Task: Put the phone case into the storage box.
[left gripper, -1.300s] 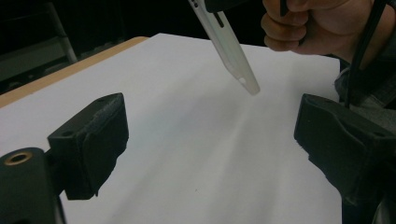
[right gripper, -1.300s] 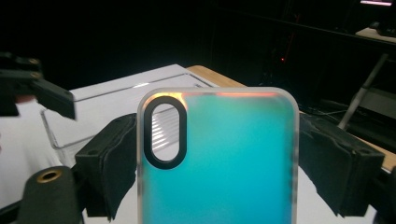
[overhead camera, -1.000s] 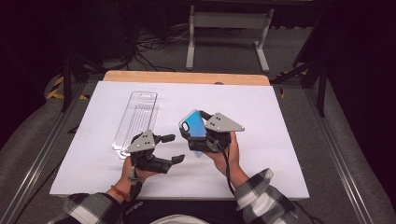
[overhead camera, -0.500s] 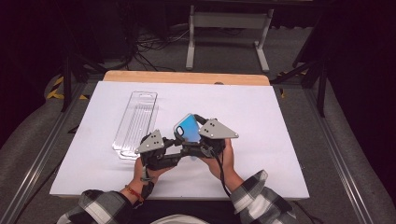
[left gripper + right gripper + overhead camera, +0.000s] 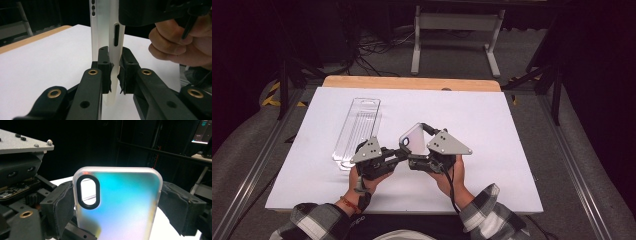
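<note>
- Far left on the white table (image 5: 492,150) we note a clear plastic tray (image 5: 358,131), lying flat, empty, a little apart from the left gripper
- Left gripper (image 5: 398,154), held near the table's front middle: we see its jaws pinching the thin edge of a phone case (image 5: 113,50), which stands upright between them in the left gripper view
- Phone case (image 5: 413,138) is held off the table, between the two grippers
- Right gripper (image 5: 417,145): its jaws press on the case's two long sides, the iridescent back and oval camera cutout (image 5: 88,192) facing that gripper's camera
- Right hand (image 5: 180,45) is wrapped round its gripper
</note>
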`<state>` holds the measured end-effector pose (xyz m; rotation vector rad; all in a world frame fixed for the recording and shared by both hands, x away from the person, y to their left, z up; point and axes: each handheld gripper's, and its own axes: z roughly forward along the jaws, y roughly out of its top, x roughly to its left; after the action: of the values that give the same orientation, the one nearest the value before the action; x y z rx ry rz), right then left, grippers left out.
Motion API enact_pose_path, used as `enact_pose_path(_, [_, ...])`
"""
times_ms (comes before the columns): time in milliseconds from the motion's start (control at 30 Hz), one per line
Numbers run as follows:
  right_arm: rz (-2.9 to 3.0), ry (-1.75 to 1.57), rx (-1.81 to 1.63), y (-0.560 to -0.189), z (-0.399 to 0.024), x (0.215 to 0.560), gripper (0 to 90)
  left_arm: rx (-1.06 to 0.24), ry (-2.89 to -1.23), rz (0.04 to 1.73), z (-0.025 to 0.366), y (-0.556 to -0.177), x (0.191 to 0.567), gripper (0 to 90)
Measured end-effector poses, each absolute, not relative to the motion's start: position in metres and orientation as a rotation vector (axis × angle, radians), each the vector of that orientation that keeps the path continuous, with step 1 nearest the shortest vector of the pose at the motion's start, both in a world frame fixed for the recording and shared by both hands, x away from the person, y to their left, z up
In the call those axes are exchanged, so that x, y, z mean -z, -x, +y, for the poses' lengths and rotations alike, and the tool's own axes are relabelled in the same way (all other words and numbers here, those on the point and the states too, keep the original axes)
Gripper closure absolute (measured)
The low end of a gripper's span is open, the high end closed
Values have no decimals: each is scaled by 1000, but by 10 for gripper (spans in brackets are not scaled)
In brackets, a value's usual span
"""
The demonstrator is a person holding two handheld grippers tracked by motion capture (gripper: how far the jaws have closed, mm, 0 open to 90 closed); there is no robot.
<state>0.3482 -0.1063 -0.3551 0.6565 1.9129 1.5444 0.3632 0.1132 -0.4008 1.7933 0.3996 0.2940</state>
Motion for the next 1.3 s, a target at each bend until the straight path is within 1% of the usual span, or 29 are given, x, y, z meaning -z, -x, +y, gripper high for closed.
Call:
enact_pose_path(433, [1931, -623, -1544, -345, -110, 352, 169, -324, -1818, 363, 117, -361, 396, 816])
enact_pose_path(533, [1932, -616, -1537, -345, -113, 353, 194, -329, -1808, 363, 121, -362, 394, 818])
enact_pose_path(767, [1944, -596, -1493, -342, -125, 355, 196, -345, -1807, 349, 130, -364, 386, 818])
enact_pose_path(867, [1950, -601, -1484, -343, -132, 356, 196, -355, -1802, 350, 140, -366, 380, 818])
enact_pose_path(1133, [1924, -664, -1409, -347, -164, 362, 204, -451, -1742, 387, 187, -377, 362, 819])
enact_pose_path(1300, [1913, -663, -1350, -346, -178, 365, 204, -464, -1736, 409, 204, -385, 361, 819])
